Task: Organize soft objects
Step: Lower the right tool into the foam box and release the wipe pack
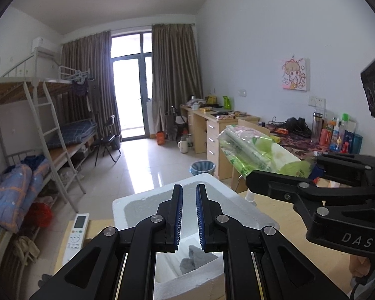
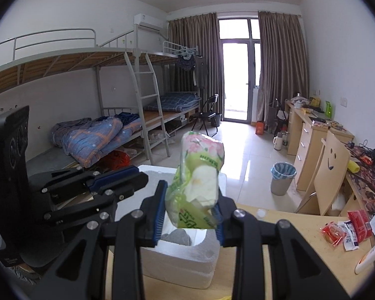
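My right gripper (image 2: 191, 207) is shut on a green and white tissue pack (image 2: 200, 175) and holds it up above a white foam box (image 2: 187, 260). A grey cloth (image 2: 177, 236) lies inside the box. In the left wrist view the pack (image 1: 260, 153) sticks out to the left of the right gripper (image 1: 310, 172). My left gripper (image 1: 188, 215) is empty over the same foam box (image 1: 142, 200), its jaws a narrow gap apart. The grey cloth (image 1: 195, 257) shows below its fingers.
The box stands on a light wooden table (image 2: 275, 225). A white remote control (image 1: 76, 235) lies to the box's left. Red snack packets (image 2: 347, 227) lie at the table's right. A wooden chair (image 2: 330, 170), a bin (image 2: 282, 175) and desks stand beyond.
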A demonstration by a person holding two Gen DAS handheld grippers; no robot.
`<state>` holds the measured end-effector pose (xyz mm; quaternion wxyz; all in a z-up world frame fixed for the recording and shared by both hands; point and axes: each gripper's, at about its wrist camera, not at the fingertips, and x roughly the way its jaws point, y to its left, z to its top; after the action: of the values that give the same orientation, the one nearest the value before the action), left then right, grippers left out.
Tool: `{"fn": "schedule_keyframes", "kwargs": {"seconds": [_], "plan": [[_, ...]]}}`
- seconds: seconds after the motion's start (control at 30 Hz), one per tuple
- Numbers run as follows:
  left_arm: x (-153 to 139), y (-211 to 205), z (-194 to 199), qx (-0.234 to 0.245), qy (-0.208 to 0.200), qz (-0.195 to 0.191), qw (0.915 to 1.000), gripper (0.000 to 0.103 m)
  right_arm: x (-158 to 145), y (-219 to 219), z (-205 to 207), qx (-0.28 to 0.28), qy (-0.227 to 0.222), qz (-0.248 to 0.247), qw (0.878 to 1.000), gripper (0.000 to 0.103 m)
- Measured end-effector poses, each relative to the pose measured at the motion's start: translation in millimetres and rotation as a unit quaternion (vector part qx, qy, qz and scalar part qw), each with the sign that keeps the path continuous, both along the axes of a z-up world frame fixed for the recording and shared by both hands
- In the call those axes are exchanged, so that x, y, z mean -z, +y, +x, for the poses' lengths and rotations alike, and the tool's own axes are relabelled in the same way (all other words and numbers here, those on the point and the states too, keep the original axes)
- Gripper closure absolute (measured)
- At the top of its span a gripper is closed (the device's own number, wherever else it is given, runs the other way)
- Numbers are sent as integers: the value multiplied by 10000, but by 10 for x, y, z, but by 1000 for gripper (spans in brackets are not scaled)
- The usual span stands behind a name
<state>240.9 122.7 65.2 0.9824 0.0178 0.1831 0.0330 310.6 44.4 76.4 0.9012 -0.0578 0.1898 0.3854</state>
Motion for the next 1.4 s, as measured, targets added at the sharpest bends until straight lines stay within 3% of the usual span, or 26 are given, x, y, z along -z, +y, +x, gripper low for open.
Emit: {"fn": "schedule_keyframes", "kwargs": {"seconds": [0.1,0.13,0.17,0.2,0.37,0.63,1.0,1.3,1.33,1.4], "plan": [[-11,12,9,-133,19,72,9999,86,8,-9,2,-9,17,10,10000,65],[-14,25,8,-201,39,78,9998,69,6,-14,14,-5,25,11,10000,65],[-10,38,2,-246,57,53,9997,44,5,-12,16,-2,42,13,10000,65],[-26,83,-18,-340,39,-52,9994,34,5,-21,45,-4,61,21,10000,65],[-119,216,-189,-774,-203,-59,9968,8,21,5,95,-111,157,50,9998,65],[-168,386,-505,-1450,-367,193,9886,2,76,140,196,-288,306,-34,9991,66],[-136,468,-701,-1760,-471,377,9825,1,106,369,190,-577,339,-104,9977,65],[-115,481,-655,-1676,-466,204,9845,1,156,349,243,-458,399,-148,9980,65],[-106,485,-647,-1671,-465,186,9847,1,151,372,245,-463,401,-162,9980,65],[-97,494,-644,-1675,-455,174,9847,1,152,393,244,-408,382,-205,9982,51]]}}
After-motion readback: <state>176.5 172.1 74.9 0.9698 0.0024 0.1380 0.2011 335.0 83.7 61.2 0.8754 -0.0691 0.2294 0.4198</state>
